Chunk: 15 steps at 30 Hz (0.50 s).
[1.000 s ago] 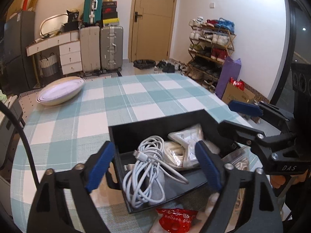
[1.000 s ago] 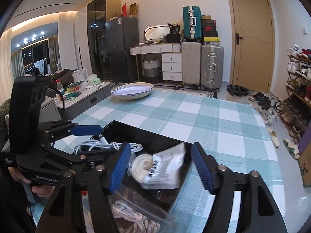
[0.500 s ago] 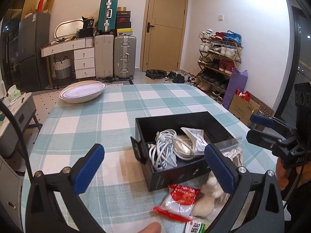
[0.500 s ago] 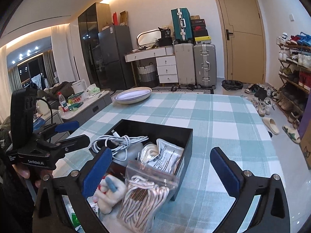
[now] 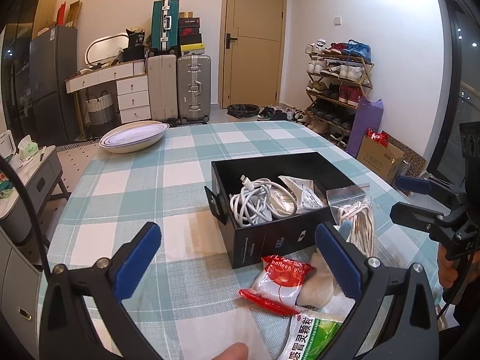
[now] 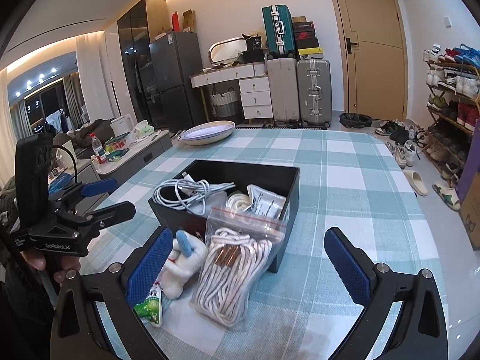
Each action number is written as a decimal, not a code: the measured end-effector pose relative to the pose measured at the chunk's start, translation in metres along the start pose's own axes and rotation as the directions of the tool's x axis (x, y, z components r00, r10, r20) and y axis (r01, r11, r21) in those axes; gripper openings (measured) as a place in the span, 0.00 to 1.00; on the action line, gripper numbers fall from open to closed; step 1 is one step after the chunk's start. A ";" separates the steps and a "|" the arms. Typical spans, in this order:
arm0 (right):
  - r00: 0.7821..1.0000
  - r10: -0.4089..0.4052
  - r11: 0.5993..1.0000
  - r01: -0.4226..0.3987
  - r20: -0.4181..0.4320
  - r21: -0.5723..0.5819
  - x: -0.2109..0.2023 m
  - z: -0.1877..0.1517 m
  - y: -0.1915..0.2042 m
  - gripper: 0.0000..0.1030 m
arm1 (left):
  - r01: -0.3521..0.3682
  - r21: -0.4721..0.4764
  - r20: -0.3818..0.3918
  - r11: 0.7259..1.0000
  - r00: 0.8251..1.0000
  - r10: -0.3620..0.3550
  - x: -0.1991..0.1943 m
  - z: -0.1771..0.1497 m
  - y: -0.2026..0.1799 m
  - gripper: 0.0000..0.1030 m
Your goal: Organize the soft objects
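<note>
A black box [image 5: 279,234] [image 6: 292,180] stands on the checked tablecloth and holds a white cable [image 5: 250,201] [image 6: 183,192] and a white packet [image 5: 303,193] [image 6: 265,201]. In front of it lie a clear bag of rope [image 6: 234,267] [image 5: 358,219], a small white plush toy [image 6: 183,262] [image 5: 318,288], a red and white balloon glue packet [image 5: 280,282] and a green packet [image 5: 309,337] [image 6: 150,307]. My left gripper [image 5: 237,264] is open and empty, back from the box. My right gripper [image 6: 247,265] is open and empty, above the rope bag.
A white oval dish [image 5: 133,136] [image 6: 207,132] sits at the table's far edge. The table edge drops off on the right toward a shoe rack [image 5: 339,87] and a cardboard box [image 5: 379,157]. A low side cabinet [image 5: 27,177] stands to the left.
Both grippers have drawn back and up from the box. They were close over it; now the box and the loose packets in front of it show in full.
</note>
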State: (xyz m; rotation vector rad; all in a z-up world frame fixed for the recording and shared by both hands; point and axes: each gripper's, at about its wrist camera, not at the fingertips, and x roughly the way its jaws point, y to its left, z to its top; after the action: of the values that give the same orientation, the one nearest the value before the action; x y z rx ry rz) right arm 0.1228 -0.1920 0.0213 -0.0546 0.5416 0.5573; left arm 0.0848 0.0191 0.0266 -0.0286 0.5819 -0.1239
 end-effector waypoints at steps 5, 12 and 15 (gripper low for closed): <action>1.000 -0.007 1.000 0.007 -0.022 -0.016 0.004 -0.006 0.004 0.99 | 0.001 0.009 -0.018 1.000 1.000 -0.001 0.002 -0.005 -0.001 1.00; 0.999 0.001 1.000 -0.001 -0.054 -0.004 0.013 -0.011 0.004 0.99 | -0.004 0.037 -0.050 0.999 0.999 0.006 0.009 -0.009 -0.001 1.00; 0.997 0.003 1.000 -0.003 -0.078 0.002 0.020 -0.014 0.003 0.99 | 0.004 0.029 -0.062 1.000 0.998 -0.002 0.013 -0.011 0.000 1.00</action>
State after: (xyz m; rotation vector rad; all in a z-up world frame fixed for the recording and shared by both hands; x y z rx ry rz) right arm 0.1288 -0.1822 -0.0003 -0.0740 0.6187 0.5590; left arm 0.0894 0.0174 0.0099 0.0026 0.6422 -0.1367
